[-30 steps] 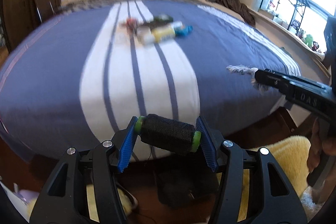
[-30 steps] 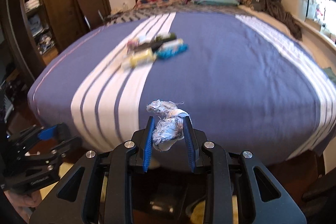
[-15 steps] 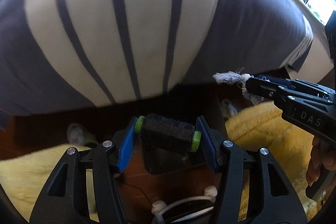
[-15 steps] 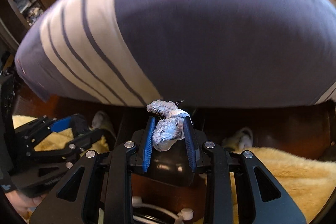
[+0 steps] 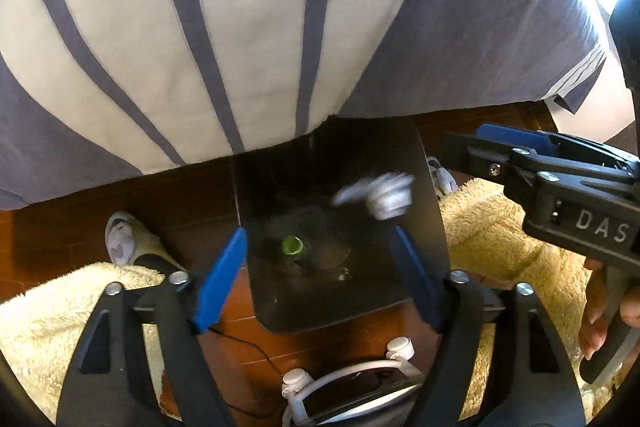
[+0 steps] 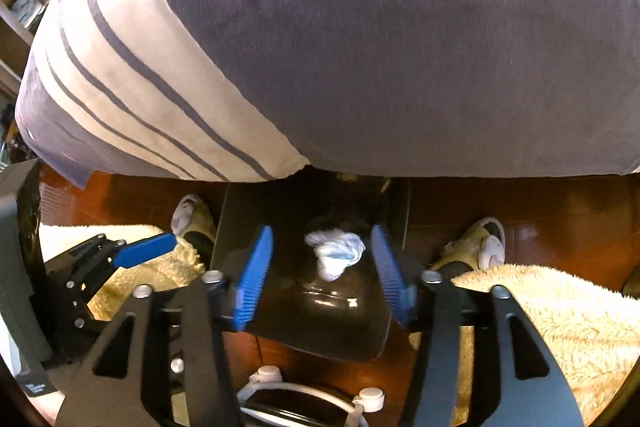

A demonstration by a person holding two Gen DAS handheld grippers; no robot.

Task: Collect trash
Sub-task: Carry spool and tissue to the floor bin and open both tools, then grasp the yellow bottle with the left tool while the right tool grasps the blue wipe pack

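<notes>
Both tongs have just spread over the glossy black plastic bin (image 5: 340, 291) at the bed's foot. The left tongs (image 5: 320, 275) have released the black, green-ended thread spool (image 5: 294, 245), and the right tongs (image 6: 320, 277) the crumpled pale tissue wad (image 6: 335, 253); both are dropping in.

We're seeing the black bin (image 5: 344, 291) mouth sitting open below, but the bed edge (image 5: 280, 131) is overhanging its far side, slippers (image 6: 486, 247) and fluffy legs (image 5: 500, 239) are crowding both flanks.
</notes>
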